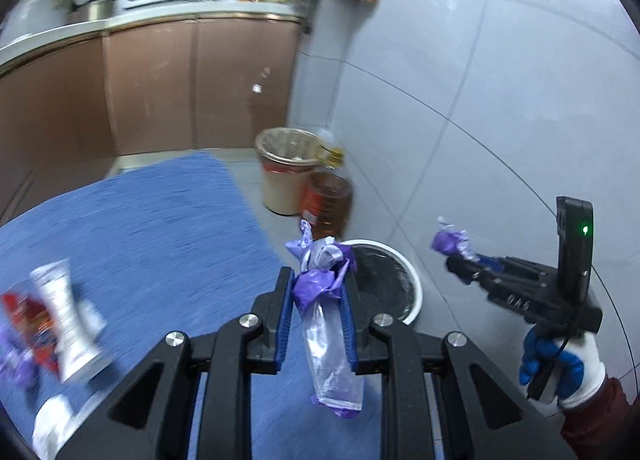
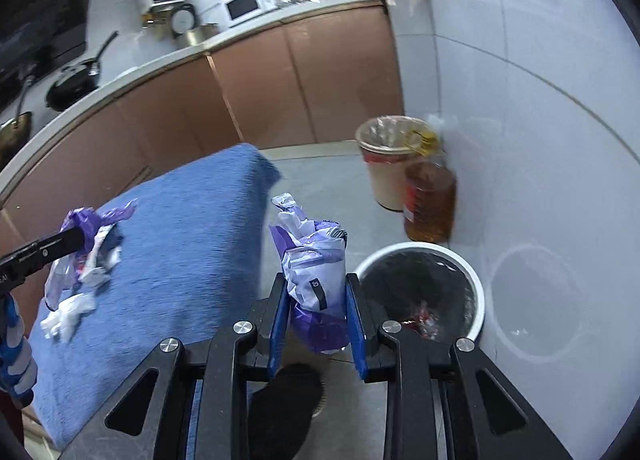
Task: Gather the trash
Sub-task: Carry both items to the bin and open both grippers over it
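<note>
My left gripper [image 1: 318, 292] is shut on a crumpled purple and clear plastic wrapper [image 1: 324, 300] and holds it in the air, left of the white trash bin [image 1: 412, 288]. My right gripper [image 2: 316, 296] is shut on a purple and white crumpled wrapper [image 2: 314, 264], held left of the same bin [image 2: 478, 292]. The bin has a black liner and red scraps inside. The right gripper with its wrapper also shows in the left wrist view [image 1: 460, 256]. The left gripper shows in the right wrist view [image 2: 86, 240]. More trash lies on the blue cloth: a white tube and red packet [image 1: 60, 324] and white crumpled paper [image 2: 68, 316].
A blue cloth [image 1: 140, 228] covers the surface at left. A beige bin with a plastic liner [image 1: 286, 172] and a bottle of amber oil [image 1: 330, 200] stand on the floor by the white tiled wall. Brown cabinets [image 2: 240, 100] and a cluttered counter are behind.
</note>
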`<action>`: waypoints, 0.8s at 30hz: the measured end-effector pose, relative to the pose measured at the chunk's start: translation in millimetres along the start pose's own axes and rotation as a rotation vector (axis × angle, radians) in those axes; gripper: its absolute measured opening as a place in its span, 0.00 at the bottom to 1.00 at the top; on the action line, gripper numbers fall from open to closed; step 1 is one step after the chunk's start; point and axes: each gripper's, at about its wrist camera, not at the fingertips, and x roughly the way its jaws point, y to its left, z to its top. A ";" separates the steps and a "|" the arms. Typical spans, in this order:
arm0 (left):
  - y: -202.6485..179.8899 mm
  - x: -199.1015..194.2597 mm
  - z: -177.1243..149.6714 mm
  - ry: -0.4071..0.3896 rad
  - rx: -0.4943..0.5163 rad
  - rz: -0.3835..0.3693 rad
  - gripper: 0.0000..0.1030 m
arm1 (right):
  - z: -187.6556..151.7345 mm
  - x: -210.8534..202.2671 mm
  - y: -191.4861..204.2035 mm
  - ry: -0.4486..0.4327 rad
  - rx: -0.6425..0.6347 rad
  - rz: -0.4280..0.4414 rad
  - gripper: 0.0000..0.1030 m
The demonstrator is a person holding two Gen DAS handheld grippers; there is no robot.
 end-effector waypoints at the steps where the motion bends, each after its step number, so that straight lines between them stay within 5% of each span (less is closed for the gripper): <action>1: -6.9 13.5 5.4 0.014 0.011 -0.014 0.20 | 0.0 4.3 -4.9 0.004 0.008 -0.012 0.24; 19: -68.4 206.5 49.9 0.239 -0.018 -0.109 0.21 | -4.7 81.9 -94.0 0.106 0.142 -0.175 0.27; 24: -69.9 234.3 47.9 0.275 -0.049 -0.117 0.27 | -9.3 94.5 -104.0 0.119 0.155 -0.216 0.39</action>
